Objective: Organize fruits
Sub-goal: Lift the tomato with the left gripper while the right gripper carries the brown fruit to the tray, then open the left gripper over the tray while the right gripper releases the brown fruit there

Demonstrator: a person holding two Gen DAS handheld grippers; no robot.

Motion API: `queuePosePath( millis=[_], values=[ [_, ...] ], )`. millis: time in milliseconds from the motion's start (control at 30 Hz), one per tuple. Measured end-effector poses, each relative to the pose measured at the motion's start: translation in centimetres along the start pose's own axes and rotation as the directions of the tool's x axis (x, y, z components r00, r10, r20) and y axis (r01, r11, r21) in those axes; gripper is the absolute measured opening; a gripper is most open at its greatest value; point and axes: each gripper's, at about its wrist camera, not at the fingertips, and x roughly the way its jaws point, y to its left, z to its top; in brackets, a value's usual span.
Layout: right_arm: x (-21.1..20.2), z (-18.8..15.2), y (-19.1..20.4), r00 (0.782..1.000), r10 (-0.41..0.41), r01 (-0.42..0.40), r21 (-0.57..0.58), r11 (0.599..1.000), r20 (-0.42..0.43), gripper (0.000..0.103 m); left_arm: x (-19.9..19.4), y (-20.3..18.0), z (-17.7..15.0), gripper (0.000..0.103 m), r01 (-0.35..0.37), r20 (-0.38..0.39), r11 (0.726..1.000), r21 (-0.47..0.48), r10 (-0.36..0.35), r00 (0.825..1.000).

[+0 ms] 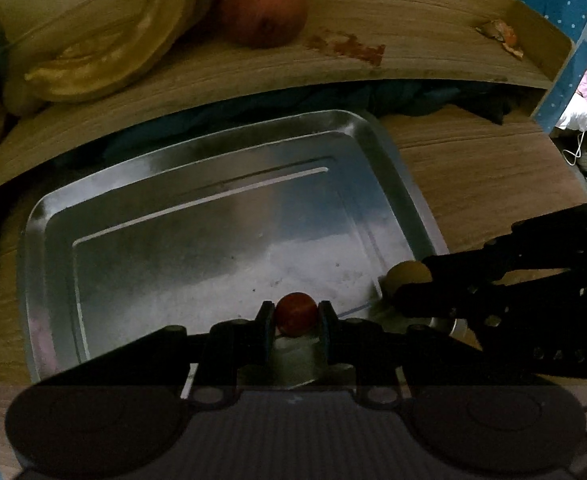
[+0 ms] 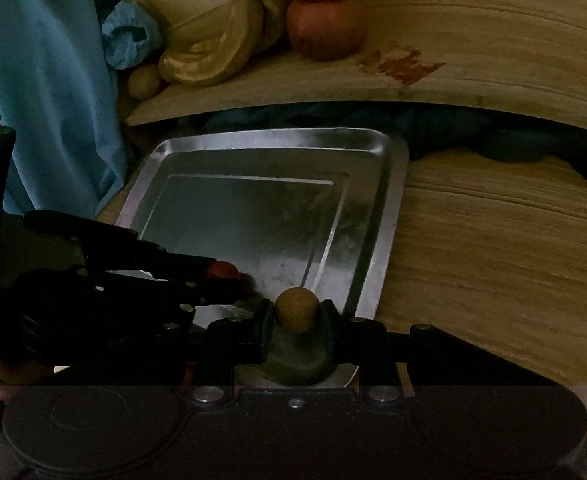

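Note:
A metal tray (image 1: 141,216) (image 2: 389,208) lies on a wooden surface, its inside bare. My left gripper (image 1: 296,316) is shut on a small red round fruit (image 1: 295,313) over the tray's near edge. My right gripper (image 2: 296,314) is shut on a small brown-yellow round fruit (image 2: 296,309) above the tray's near right corner. In the left wrist view the right gripper (image 1: 407,284) reaches in from the right with the brown-yellow fruit (image 1: 407,274). In the right wrist view the left gripper (image 2: 223,276) comes in from the left with the red fruit (image 2: 223,269).
A raised wooden board (image 1: 393,12) (image 2: 493,40) behind the tray carries bananas (image 1: 133,44) (image 2: 213,52), two reddish apples (image 1: 261,12) (image 2: 325,28), a reddish stain (image 1: 349,46) and a scrap of peel (image 1: 501,36). Blue cloth (image 2: 53,80) hangs on the left.

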Motion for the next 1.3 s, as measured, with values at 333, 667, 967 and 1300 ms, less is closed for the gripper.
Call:
queuePosePath(
  millis=[333,667,967,1300],
  values=[
    [0.1,-0.3,0.1,0.999,-0.043,0.043,0.013,0.999,0.004,0.028,0.4,0.5,0.6,0.026,0.021,-0.005,1.000,0.017,-0.020,1.000],
    [-1.6,-0.5,0.9,0.993,-0.104,0.104,0.012,0.995,0.058,0.049,-1.0,0.7,1.3,0.065,-0.016,0.062,1.000,0.018,0.015,0.998],
    [-5.5,-1.8,1.9,0.971,-0.171,0.162,0.065,0.985,0.165,0.077,-4.4,1.2,0.7,0.096,-0.072,0.158,0.997,-0.034,0.077,0.984],
    [-8.8,-4.3,4.8,0.941,-0.231,0.213,0.097,0.972,0.246,0.091,-8.9,2.1,-2.6,0.103,-0.081,0.245,0.992,-0.100,0.103,0.964]
  ],
)
